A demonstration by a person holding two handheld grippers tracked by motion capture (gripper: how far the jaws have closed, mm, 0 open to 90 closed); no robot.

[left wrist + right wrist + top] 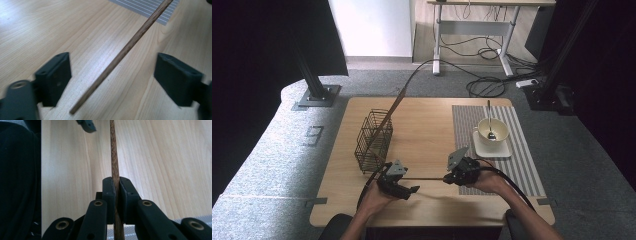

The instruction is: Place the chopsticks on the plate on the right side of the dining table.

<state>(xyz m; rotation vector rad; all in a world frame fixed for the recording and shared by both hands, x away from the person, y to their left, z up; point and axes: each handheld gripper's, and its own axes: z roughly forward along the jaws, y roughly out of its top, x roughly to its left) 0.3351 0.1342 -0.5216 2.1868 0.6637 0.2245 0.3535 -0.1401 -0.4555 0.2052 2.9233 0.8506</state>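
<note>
Looking from the high view, a wire basket [373,140] stands on the left part of the wooden surface [427,130]. Near it, the left claw [404,191] is wide open. A thin wooden stick [427,178] runs across from there to the right claw [447,179], which is closed tight on it. Farther right, a cup [493,131] with a spoon [489,122] in it sits on a white plate [492,148], on a striped mat [522,150].

The left claw's own view shows something the high view cannot: the stick [117,58] passes between the two jaws, touching neither, and its tip ends just above the wood.

The right claw's own view shows the stick [114,157] pinched between both jaws and pointing away over the surface.
</note>
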